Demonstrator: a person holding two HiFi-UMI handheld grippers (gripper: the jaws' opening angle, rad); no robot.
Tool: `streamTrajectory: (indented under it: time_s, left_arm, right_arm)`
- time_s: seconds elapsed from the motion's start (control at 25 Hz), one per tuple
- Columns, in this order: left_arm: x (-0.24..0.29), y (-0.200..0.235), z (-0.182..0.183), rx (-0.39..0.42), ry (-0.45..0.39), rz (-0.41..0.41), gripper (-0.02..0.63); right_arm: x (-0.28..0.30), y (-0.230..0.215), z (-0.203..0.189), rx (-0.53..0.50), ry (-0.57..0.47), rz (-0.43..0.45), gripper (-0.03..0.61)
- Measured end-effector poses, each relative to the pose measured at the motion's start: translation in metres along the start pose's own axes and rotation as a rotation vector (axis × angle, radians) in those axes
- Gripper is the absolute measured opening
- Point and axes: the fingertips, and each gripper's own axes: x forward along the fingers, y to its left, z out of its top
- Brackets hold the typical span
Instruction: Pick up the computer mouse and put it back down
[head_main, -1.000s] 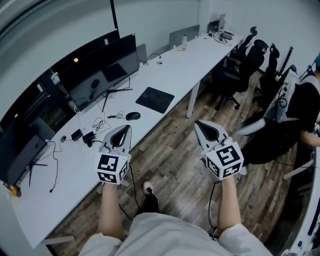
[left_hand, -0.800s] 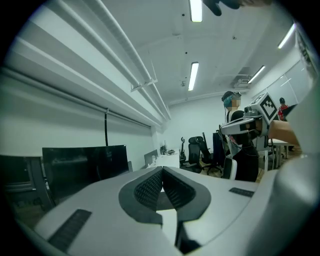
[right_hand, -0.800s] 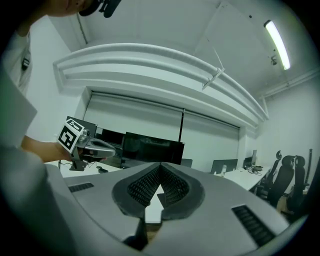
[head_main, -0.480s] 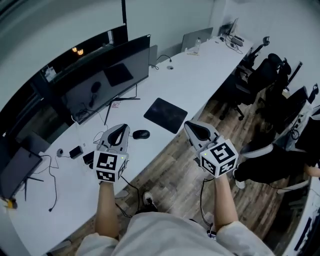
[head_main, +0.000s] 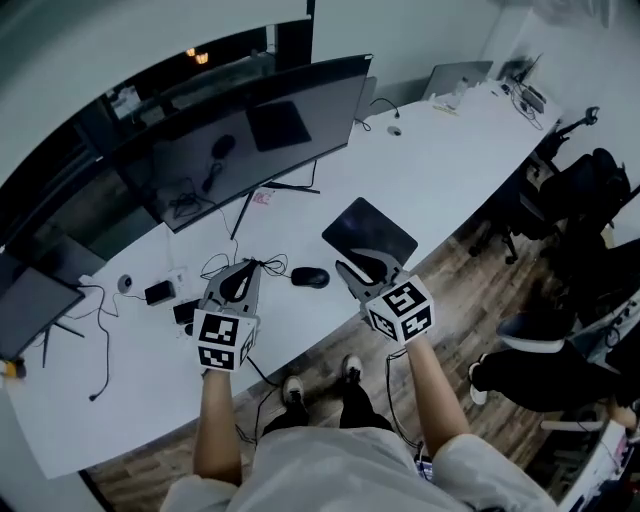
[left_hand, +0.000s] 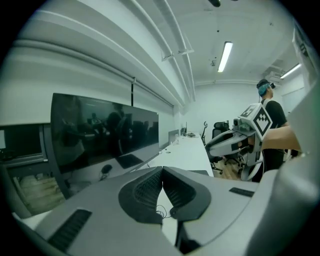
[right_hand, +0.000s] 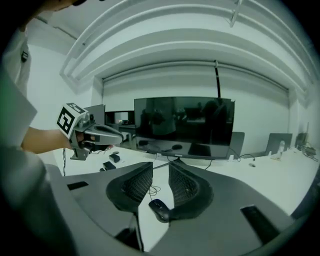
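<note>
Computer mouse (head_main: 310, 277): small, black, lying on the bare desk just left of the black mouse pad (head_main: 370, 232), not on it. It has not been picked up, so the whole task is still ahead of you: grasp, lift, set back down.

Your right gripper (head_main: 360, 262) hangs over the near left corner of the mouse pad and points toward the mouse. Its jaws have just been opening and now stand a little apart with nothing between the pads. In the right gripper view the mouse (right_hand: 159, 209) shows low in the gap, close ahead but untouched. The gap looks narrow for the mouse, so it likely needs to widen before you close in.

Your left gripper (head_main: 243, 272) is further left of the mouse pad, beyond the mouse. Its jaws are clenched together and empty.

The surface is a long white desk (head_main: 450, 150), smooth and mostly bare around the mouse pad. A wide curved monitor (head_main: 250, 140) stands behind the mouse pad. To the right of the mouse pad, off the desk, there is a wood-plank floor (head_main: 470, 300) with black office chairs (head_main: 590, 190).
</note>
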Motion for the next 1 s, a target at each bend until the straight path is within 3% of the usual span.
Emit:
streamTrajectory:
  time_s: [0.08, 0.32, 0.56, 0.8, 1.0]
  left_arm:
    - [0.011, 0.009, -0.019, -0.034, 0.038, 0.036, 0.015]
    - [0.024, 0.024, -0.083, -0.145, 0.181, 0.166, 0.015]
    - [0.027, 0.019, -0.123, -0.220, 0.249, 0.239, 0.015]
    - [0.024, 0.008, -0.147, -0.238, 0.305, 0.260, 0.015]
    - [0.016, 0.009, -0.153, -0.244, 0.335, 0.267, 0.015]
  right_arm:
    - [0.032, 0.000, -0.020, -0.018, 0.050, 0.075, 0.161]
    - [0.106, 0.003, -0.088, -0.073, 0.207, 0.289, 0.241]
    - [0.149, 0.007, -0.157, -0.163, 0.353, 0.420, 0.334]
    - [0.175, 0.021, -0.193, -0.207, 0.384, 0.528, 0.362]
    - [0.190, 0.026, -0.216, -0.223, 0.419, 0.543, 0.350]
